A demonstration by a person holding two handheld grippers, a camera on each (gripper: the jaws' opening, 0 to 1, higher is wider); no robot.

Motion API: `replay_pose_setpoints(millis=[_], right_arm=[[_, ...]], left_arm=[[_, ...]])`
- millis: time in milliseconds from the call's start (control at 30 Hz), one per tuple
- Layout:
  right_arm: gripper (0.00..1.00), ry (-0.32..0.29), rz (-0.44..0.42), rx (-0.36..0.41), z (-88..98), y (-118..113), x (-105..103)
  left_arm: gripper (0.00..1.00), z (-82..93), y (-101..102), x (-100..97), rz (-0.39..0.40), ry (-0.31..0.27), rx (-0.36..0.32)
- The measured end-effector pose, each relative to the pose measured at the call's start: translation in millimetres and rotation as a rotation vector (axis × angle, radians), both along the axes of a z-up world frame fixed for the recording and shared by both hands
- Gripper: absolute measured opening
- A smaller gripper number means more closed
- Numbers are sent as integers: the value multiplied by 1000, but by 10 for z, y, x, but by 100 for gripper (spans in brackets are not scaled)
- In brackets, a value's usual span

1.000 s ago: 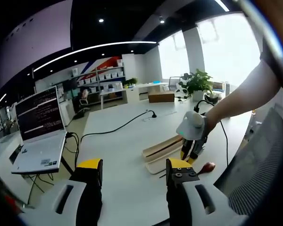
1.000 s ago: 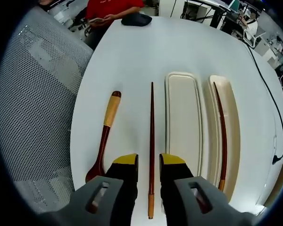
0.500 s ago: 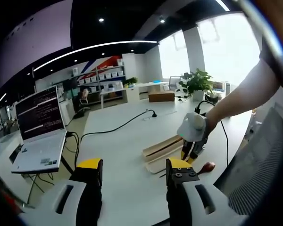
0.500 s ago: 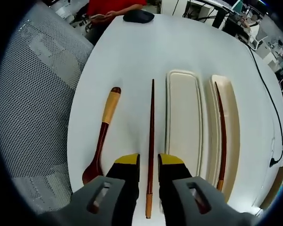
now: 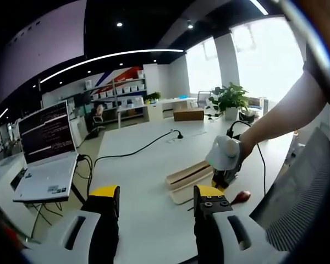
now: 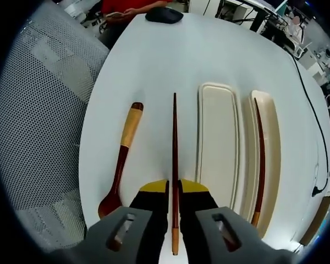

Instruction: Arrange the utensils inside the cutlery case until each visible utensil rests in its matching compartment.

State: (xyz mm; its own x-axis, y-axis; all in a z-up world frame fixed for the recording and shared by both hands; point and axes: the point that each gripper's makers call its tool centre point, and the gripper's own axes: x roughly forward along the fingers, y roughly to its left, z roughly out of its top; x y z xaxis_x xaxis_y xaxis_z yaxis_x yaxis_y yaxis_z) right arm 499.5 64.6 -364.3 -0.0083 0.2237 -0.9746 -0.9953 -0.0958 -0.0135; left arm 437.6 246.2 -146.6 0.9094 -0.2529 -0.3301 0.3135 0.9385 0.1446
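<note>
One chopstick [image 6: 260,154] lies in the case [image 6: 218,143]. My right tongs [image 6: 174,188] look clamped on the second [image 6: 174,159], on the bench [image 6: 209,60]; spoon [image 6: 121,159] remains. Left tongs [image 5: 154,192] hang open.

We see a bright room in the left gripper view: daylight floods through blown-out windows [image 5: 267,58], while a ceiling light strip [image 5: 115,55] and small spotlights glow against the dark ceiling. In the right gripper view the white table [image 6: 170,60] is evenly lit, with soft, faint shadows. Both views bend strongly at the edges; focus stays fairly sharp.
</note>
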Motion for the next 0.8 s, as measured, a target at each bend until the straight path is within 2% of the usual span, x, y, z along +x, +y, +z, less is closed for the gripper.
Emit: replay_pose_setpoints(millis=[67, 167, 300, 533, 800], right_arm=[[1, 0, 2, 0, -1, 6, -4], [1, -2, 14, -4, -5, 8, 4], [1, 9, -32, 4, -2, 5, 16], [1, -6, -12, 12, -2, 8, -4], [0, -17, -28, -1, -4, 9, -6]], left_arm=[[55, 42, -27, 2, -12, -20, 1], [56, 45, -26, 3, -8, -19, -7], [56, 25, 1, 8, -7, -17, -8], [55, 20, -16, 1, -9, -10, -11], [55, 13, -18, -3, -7, -5, -9]])
